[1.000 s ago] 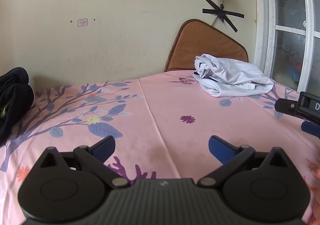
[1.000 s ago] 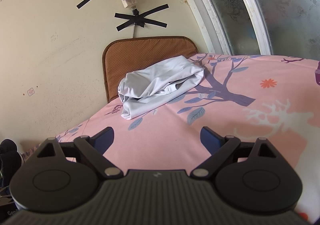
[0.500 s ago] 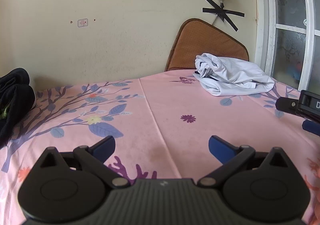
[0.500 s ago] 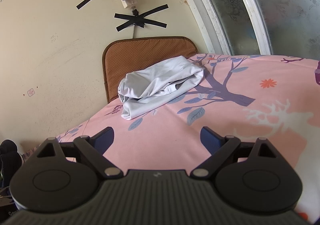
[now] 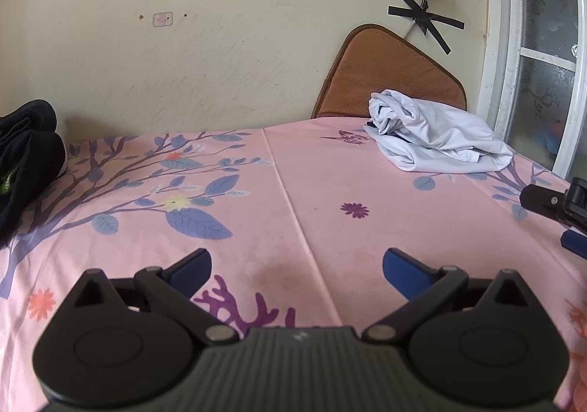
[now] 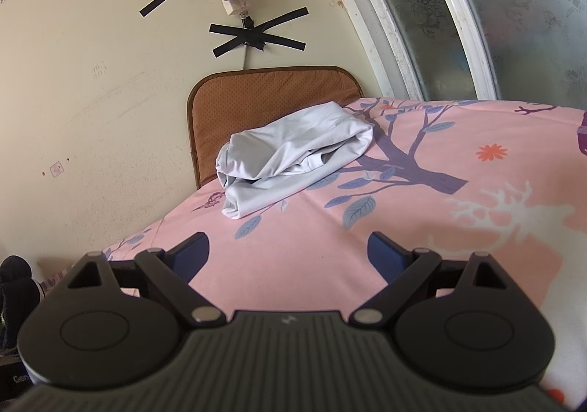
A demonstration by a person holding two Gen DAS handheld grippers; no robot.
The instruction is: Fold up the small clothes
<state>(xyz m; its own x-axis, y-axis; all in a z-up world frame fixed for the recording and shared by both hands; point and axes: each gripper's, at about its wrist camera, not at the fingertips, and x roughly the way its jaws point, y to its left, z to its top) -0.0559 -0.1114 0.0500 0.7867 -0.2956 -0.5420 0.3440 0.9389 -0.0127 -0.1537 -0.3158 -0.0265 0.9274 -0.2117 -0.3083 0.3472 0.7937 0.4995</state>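
1. One crumpled white garment [image 5: 436, 135] [image 6: 293, 155] lies at the bench's [image 5: 293, 192] far corner, its long axis running along the wall.
2. Behind it leans one brown cushion [image 5: 389, 74].
3. Left tool [image 5: 295, 267] and right tool [image 6: 288, 254] are both spread wide, empty, well short of it.

The dark clothing [image 5: 25, 155] is running off the left edge of the left wrist view, well left of the white garment [image 5: 436, 137], so its full shape is staying unknown. The right gripper [image 5: 561, 214] is being cut by the right edge there, its fingers mostly out of sight. The white garment is covering the brown cushion's [image 6: 271, 96] lower part.
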